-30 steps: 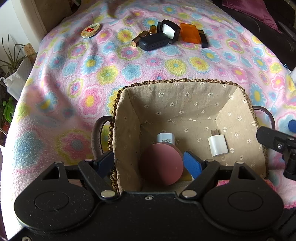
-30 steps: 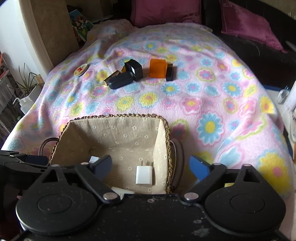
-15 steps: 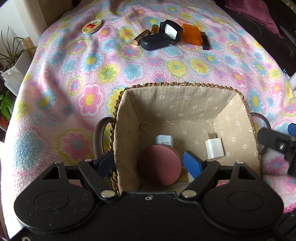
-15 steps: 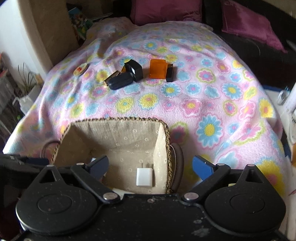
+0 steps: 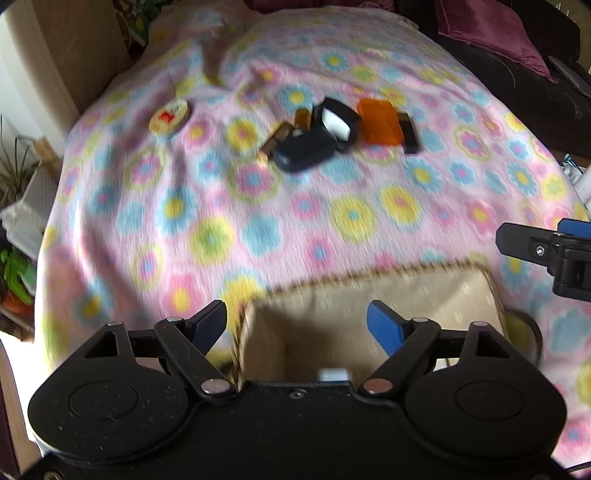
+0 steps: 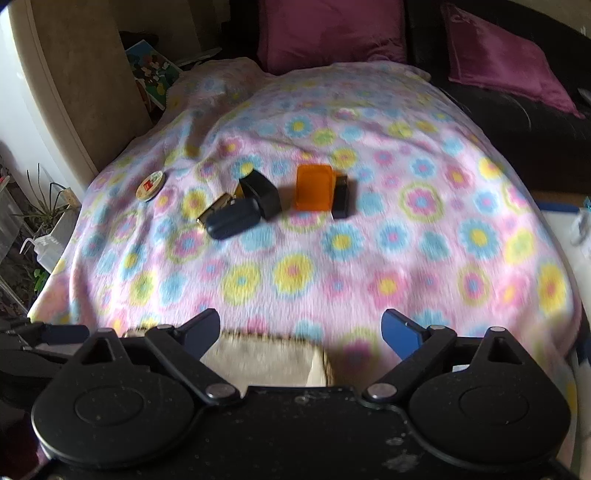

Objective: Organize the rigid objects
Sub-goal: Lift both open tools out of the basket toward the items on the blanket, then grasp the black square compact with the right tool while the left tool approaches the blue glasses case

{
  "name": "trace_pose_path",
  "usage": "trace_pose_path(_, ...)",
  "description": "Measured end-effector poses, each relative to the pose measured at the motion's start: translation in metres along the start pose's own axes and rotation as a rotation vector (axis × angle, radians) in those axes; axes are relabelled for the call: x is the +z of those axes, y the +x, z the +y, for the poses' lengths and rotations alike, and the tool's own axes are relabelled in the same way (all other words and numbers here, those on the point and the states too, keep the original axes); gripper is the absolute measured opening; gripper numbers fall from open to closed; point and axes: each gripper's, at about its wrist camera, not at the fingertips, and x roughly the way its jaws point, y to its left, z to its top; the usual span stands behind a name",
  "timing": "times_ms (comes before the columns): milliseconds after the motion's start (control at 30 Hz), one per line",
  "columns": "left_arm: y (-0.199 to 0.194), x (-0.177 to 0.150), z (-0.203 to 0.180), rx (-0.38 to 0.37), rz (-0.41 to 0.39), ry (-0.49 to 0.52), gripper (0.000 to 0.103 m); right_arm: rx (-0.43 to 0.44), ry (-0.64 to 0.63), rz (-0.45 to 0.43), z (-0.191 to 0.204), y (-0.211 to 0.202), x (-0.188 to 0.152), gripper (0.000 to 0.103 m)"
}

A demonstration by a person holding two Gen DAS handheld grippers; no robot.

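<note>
A lined wicker basket (image 5: 369, 295) sits on the floral blanket just below my left gripper (image 5: 297, 325), which is open and empty over its near rim. A white object (image 5: 333, 373) peeks out inside it. In the right wrist view only the basket's far corner (image 6: 266, 358) shows, under my open, empty right gripper (image 6: 301, 330). Farther away lie a dark navy case (image 5: 304, 151) (image 6: 232, 218), an open black box (image 5: 337, 122) (image 6: 260, 197), an orange box (image 5: 378, 122) (image 6: 314, 186), a small black block (image 5: 408, 133) (image 6: 340, 197), gold tubes (image 5: 275, 142) and a round tin (image 5: 169, 118) (image 6: 150, 185).
The blanket (image 6: 332, 266) covers a rounded surface that drops off at left and right. Purple cushions (image 6: 332, 33) and a dark sofa (image 6: 517, 140) lie behind. Plants and white containers (image 5: 22, 206) stand at the left. My right gripper's finger (image 5: 546, 251) shows at the left view's right edge.
Both grippers have lifted and tilted up away from the basket, so the far objects fill more of the views. The basket's contents have mostly dropped out of sight. Both stay open.
</note>
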Motion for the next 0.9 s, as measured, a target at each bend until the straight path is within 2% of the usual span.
trace_pose_path(233,0.044,0.049,0.013,0.026,-0.032,0.025,0.084,-0.031,-0.039,0.005,0.002,0.049,0.042,0.091)
trace_pose_path(333,0.074,0.063,0.021,0.027,-0.02,0.04,0.085,-0.03,-0.035,0.025,0.0,0.071,0.059,0.088)
trace_pose_path(433,0.102,0.066,0.033,0.022,-0.001,0.024,0.085,-0.033,-0.04,0.037,0.003,0.097,0.08,0.084)
trace_pose_path(600,0.135,0.047,0.053,0.028,0.041,-0.036,0.085,-0.025,-0.013,0.071,0.008,0.147,0.12,0.077)
trace_pose_path(700,0.135,0.048,0.058,0.01,0.03,-0.055,0.087,-0.011,0.022,0.083,0.015,0.179,0.147,0.075)
trace_pose_path(833,0.134,0.051,0.063,0.023,0.017,-0.061,0.087,-0.002,0.024,0.086,0.038,0.216,0.178,0.062)
trace_pose_path(900,0.135,0.053,0.07,0.002,0.023,-0.09,0.087,0.002,0.014,0.097,0.049,0.231,0.188,0.05)
